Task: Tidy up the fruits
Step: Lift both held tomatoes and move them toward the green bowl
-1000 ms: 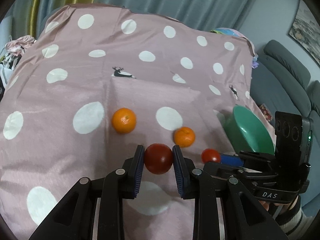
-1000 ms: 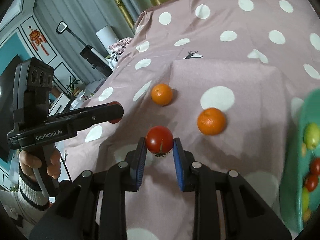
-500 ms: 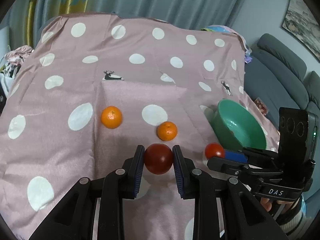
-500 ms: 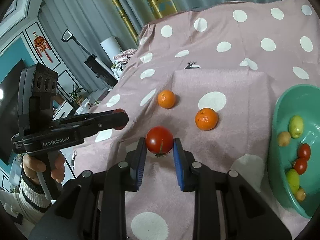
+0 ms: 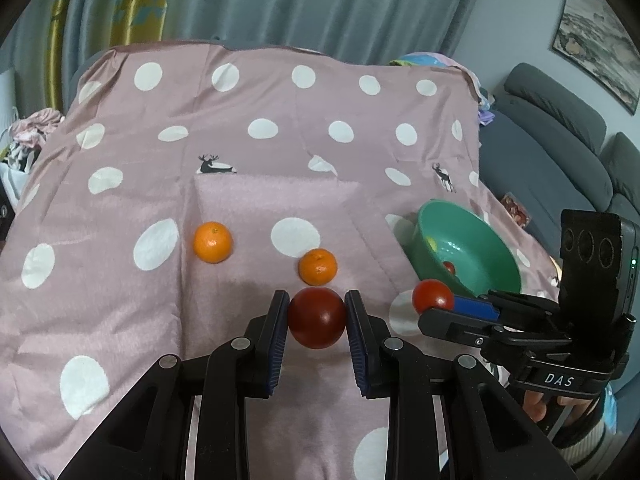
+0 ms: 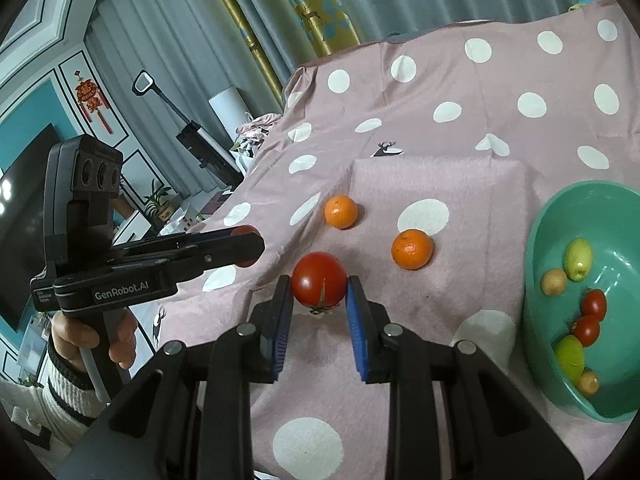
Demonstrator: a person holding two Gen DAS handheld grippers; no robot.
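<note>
Both tomatoes lifted off cloth (bowl rim nearer).

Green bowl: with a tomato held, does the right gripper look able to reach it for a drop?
Probably yes. The right gripper holds its tomato, and only bare cloth lies between it and the open green bowl.

Two oranges lie apart on a cloth-covered table, one farther left. A bowl sits to their right, holding several small fruits. Each gripper, left and right, holds a tomato in front of the oranges.
</note>
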